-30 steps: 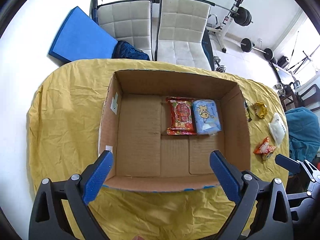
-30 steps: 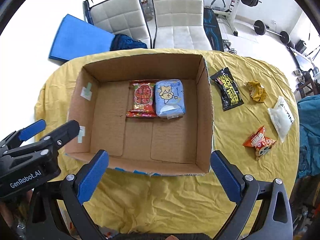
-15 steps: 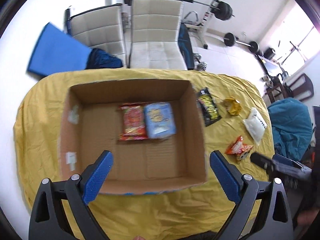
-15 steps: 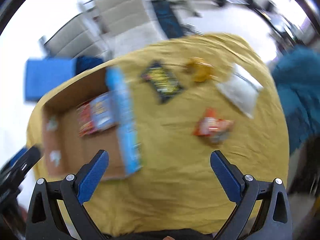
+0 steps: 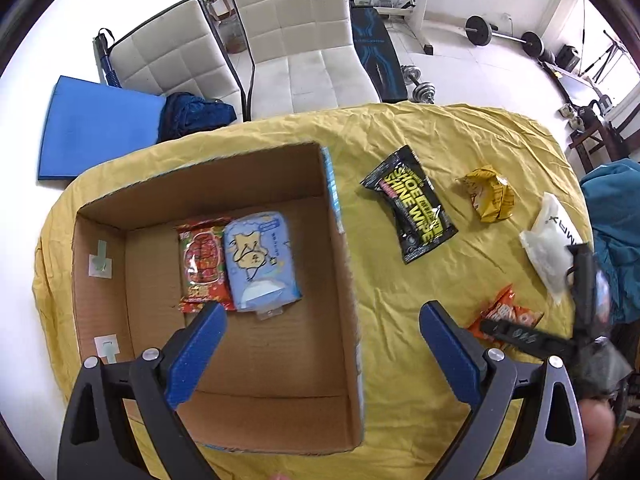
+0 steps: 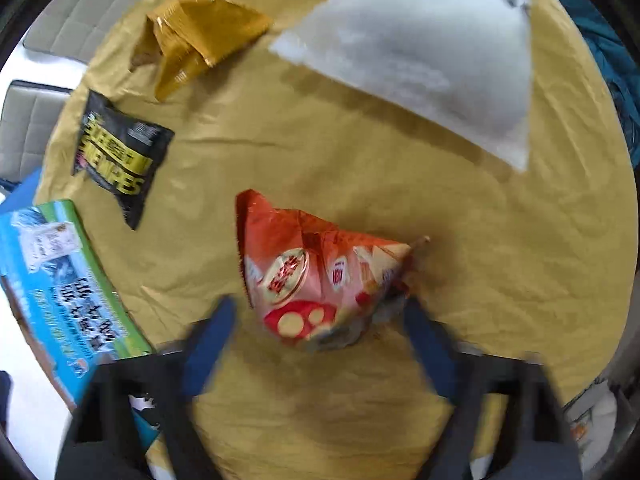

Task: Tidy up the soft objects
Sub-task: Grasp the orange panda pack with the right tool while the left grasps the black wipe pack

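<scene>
A cardboard box (image 5: 344, 280) sits on the yellow cloth and holds a red packet (image 5: 204, 268) and a light blue packet (image 5: 260, 260). My left gripper (image 5: 320, 320) is open and empty above the box's near right side. My right gripper (image 6: 316, 320) is open, low over the cloth, with an orange snack bag (image 6: 316, 272) lying between its blurred fingers; the bag also shows in the left wrist view (image 5: 504, 312). On the cloth lie a black wipes packet (image 5: 412, 204), a yellow wrapper (image 5: 488, 196) and a white pouch (image 5: 552, 244).
The box's blue printed outer wall (image 6: 60, 280) is at the left of the right wrist view. Two white chairs (image 5: 304, 40), a blue mat (image 5: 92, 128) and gym weights (image 5: 500, 36) stand beyond the table. A teal cloth (image 5: 616, 216) lies off the right edge.
My right gripper has swung right from the box and dropped close over the orange snack bag. My left gripper has shifted right, so the loose packets have come into view.
</scene>
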A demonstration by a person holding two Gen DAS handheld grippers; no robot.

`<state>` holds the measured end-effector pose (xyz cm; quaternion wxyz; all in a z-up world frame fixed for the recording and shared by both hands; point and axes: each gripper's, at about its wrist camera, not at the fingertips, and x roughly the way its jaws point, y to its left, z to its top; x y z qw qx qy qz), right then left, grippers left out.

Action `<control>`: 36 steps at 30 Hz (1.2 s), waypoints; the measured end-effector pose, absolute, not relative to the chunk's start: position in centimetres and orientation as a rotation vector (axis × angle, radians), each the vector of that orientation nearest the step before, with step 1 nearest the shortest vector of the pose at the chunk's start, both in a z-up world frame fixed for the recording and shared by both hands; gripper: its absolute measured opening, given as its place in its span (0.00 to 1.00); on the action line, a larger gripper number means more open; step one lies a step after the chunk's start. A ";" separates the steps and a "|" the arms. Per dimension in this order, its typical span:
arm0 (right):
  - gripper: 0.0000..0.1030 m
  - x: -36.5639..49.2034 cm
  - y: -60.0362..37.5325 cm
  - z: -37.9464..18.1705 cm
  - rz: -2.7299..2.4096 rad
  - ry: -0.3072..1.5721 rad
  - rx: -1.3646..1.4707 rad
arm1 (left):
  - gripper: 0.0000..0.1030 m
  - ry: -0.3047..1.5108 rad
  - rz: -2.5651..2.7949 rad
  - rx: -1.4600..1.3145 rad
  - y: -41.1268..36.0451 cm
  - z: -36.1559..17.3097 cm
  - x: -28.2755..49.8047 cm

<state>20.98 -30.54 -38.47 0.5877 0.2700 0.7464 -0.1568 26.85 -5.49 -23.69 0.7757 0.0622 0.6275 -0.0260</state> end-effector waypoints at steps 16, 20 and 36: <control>0.60 26.9 -34.6 -33.5 -0.173 1.699 0.332 | 0.96 1.513 -0.162 0.070 -15.2 -28.7 35.5; 0.60 29.5 -35.5 -34.1 -0.144 1.718 0.322 | 0.79 1.645 -0.119 0.065 -16.0 -34.4 39.0; 0.58 30.9 -35.1 -36.6 -0.105 1.731 0.353 | 0.60 1.787 -0.028 -0.066 -15.4 -42.2 44.0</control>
